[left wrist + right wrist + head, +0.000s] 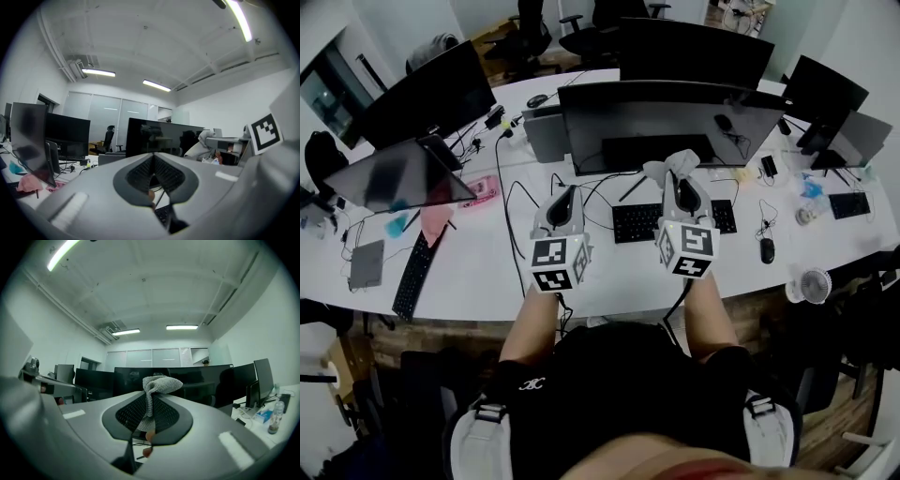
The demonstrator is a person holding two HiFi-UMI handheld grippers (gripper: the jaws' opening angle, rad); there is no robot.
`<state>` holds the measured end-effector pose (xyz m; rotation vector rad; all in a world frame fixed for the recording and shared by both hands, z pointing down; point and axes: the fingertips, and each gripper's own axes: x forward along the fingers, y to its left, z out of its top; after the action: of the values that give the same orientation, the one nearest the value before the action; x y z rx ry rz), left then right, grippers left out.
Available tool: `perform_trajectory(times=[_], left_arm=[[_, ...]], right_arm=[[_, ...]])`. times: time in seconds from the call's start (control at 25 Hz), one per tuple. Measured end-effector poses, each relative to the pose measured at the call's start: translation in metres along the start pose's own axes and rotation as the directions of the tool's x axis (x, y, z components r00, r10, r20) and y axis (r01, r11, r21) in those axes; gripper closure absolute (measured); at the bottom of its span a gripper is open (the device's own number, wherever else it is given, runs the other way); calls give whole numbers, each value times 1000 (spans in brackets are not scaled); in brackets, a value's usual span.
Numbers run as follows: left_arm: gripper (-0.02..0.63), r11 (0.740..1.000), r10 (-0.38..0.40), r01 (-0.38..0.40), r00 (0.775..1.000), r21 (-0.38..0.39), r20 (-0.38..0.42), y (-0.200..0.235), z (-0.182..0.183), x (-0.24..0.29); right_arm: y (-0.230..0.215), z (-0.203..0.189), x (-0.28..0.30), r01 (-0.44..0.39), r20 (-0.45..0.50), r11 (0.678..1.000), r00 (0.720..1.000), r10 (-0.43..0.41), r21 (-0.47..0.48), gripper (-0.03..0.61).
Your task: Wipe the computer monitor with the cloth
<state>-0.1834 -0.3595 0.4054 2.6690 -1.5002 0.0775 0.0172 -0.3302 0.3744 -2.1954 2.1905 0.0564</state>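
Our right gripper (679, 180), centre frame in the head view, is clamped on a grey cloth (671, 167). The cloth's bunched top pokes above the jaws, just in front of the dark monitor (675, 117). We cannot tell whether cloth and screen touch. Our left gripper (565, 195), just to its left, has its jaws pressed together with nothing between them. The cloth's lower end is lost between the right gripper's jaws, and our hands are hidden under the marker cubes. Both grippers hover over the white surface (487, 272), the right one above a black keyboard (633, 223). Other monitors (422, 94) stand at upper left and upper right. A small fan (814, 284) sits at lower right and a pink rag (436, 220) at left. Strip lights (181, 327) cross the office's white ceiling (150, 287).
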Motion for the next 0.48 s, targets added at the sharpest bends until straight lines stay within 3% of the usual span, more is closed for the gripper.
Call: perform_trajectory(times=[0.2, 0.48], left_arm=[[566, 1000, -22, 22, 1000, 17, -3, -28, 1, -13], [566, 1000, -10, 10, 1000, 20, -8, -41, -2, -31]], right_arm=[[-8, -6, -25, 2, -10, 1000, 1000, -1, 26, 549], [1, -1, -42, -69, 32, 996, 997, 68, 56, 549]])
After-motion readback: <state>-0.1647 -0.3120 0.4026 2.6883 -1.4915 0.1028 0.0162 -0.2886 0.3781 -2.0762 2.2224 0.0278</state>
